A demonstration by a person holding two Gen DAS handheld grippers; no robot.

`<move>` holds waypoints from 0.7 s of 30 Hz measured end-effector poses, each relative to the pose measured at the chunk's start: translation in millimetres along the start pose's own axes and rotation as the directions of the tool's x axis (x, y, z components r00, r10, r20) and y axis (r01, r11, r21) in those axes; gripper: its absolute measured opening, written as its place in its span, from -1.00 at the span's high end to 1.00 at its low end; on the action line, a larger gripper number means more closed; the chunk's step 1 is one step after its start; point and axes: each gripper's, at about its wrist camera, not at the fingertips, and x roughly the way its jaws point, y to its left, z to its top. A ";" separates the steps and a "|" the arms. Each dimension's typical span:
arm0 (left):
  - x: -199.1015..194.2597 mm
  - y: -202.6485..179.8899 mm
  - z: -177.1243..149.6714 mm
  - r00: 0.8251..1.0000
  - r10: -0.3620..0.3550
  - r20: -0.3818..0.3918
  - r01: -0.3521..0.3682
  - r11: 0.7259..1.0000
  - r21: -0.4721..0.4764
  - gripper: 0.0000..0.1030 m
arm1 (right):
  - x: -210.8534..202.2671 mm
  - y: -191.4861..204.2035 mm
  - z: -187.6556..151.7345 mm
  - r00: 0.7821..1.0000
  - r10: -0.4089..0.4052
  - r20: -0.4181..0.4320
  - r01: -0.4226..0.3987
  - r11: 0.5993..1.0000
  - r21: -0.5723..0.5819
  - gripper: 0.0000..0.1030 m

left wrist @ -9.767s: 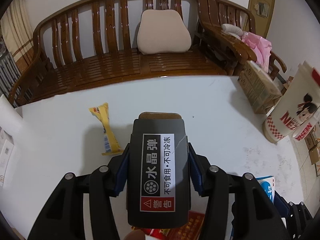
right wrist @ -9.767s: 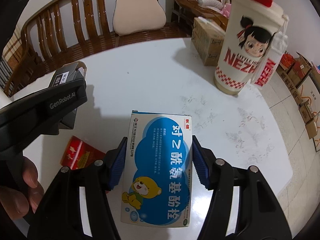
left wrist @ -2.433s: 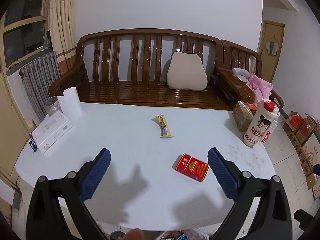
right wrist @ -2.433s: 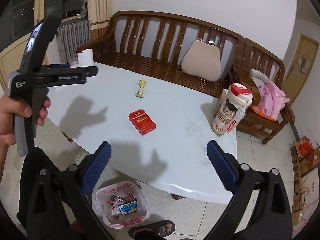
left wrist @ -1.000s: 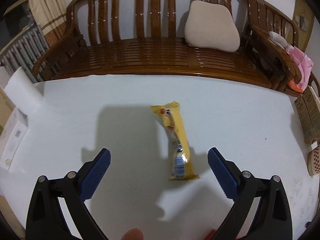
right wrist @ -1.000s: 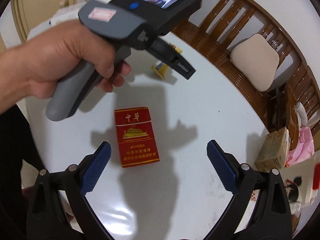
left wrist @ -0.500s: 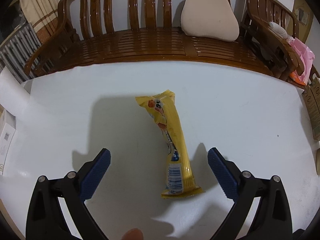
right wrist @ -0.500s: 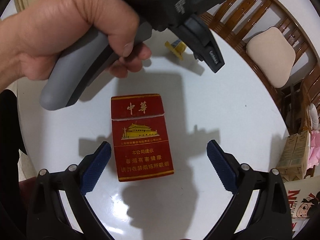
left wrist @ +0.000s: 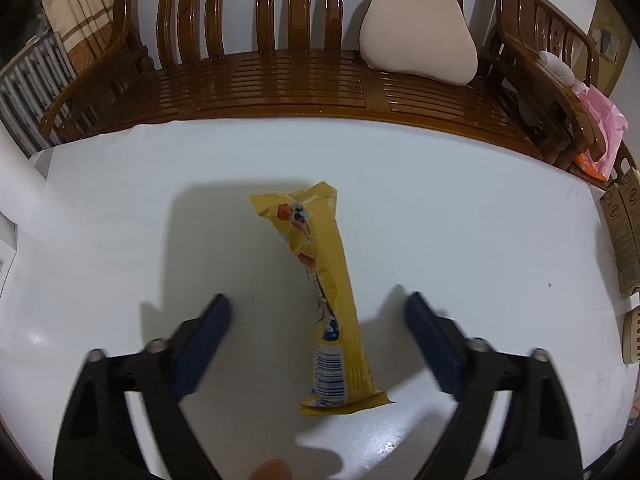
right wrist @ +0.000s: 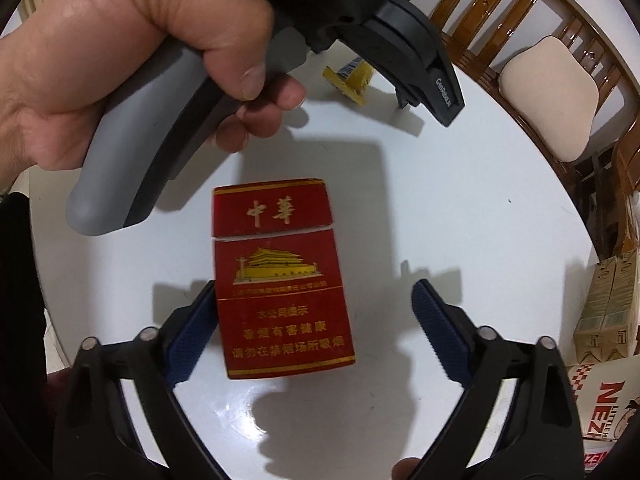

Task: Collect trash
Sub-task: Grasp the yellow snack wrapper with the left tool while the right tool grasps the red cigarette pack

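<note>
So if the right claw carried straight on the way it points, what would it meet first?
Most likely the red cigarette pack lying flat on the white table. It already sits between the closing right claw fingers, nearer the left one, with nothing visible in between.

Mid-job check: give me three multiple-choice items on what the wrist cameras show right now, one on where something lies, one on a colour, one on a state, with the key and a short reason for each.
1. Where does the yellow wrapper lie?
A. on the wooden bench
B. on the white table, between the left tongs' fingers
C. on the floor

2. What colour is the cigarette pack?
A. red with gold print
B. blue and white
C. green

3. How do the right tongs stand to the pack?
A. clamped on it, lifted off the table
B. nowhere near it
C. around it, with a clear gap on one side

Key: 1 B, the wrapper rests flat on the table with the left tongs spread on both sides. 2 A, the face is red with gold characters. 3 C, one finger is at the pack's edge, the other stands apart, and the pack lies flat. Both tongs have just been closing.
</note>
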 end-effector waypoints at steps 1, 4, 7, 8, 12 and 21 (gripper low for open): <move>-1.3 -0.2 0.7 1.000 -0.002 0.001 0.002 1.000 0.001 -0.37 | -0.5 0.1 -0.1 1.000 0.010 -0.001 -0.010 1.000 -0.002 -0.56; -3.3 2.2 0.3 1.000 -0.004 -0.004 0.004 1.000 -0.003 -0.27 | -2.4 -1.2 -0.8 0.999 0.035 -0.008 -0.035 0.999 0.001 -0.46; -5.1 5.8 0.6 1.000 -0.005 -0.005 0.005 1.000 -0.008 -0.11 | -3.5 -1.9 -3.1 0.999 0.053 -0.007 -0.053 0.999 0.009 -0.27; -5.9 7.5 -0.1 1.000 -0.008 -0.004 0.008 1.000 -0.009 -0.04 | -4.2 -2.5 -4.1 0.998 0.068 -0.004 -0.068 0.998 0.013 -0.20; -8.1 15.2 -0.7 1.000 -0.014 0.001 0.014 1.000 -0.015 0.26 | -6.6 -1.5 -4.5 0.997 0.081 0.010 -0.081 0.997 0.018 -0.07; -11.2 21.8 -3.2 0.999 -0.046 -0.005 0.046 0.998 -0.031 0.78 | -7.9 -0.5 -5.4 0.997 0.081 0.014 -0.082 0.996 0.039 -0.05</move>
